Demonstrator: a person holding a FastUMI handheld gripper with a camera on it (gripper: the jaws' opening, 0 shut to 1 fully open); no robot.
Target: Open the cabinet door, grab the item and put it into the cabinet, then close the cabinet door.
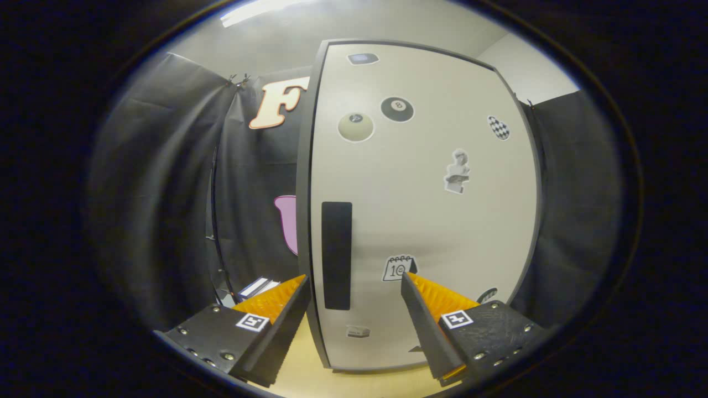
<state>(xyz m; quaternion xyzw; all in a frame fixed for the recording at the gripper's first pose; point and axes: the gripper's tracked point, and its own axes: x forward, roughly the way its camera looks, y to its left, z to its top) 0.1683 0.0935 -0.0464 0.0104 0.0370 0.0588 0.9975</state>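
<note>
- Facing the closed cabinet door (431,221), the tool (354,287) is spread wide, grasping nothing.
- Dark handle (337,254) sits between its fingers, just ahead.
- Cabinet stands on the pale bench (301,365).

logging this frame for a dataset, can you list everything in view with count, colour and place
cabinet door: one, off-white with a dark edge, shut, straight ahead of the claw
door handle: one, black vertical bar, near the door's left edge, between and beyond the fingers
stickers: about nine, mostly black, grey and white, scattered over the door
tabletop: one, pale wood, under the cabinet
small box: one, white and blue, left of the cabinet, behind the left finger
ceiling light: one, white, above
claw: one, open, fingers either side of the handle, holding nothing
</note>
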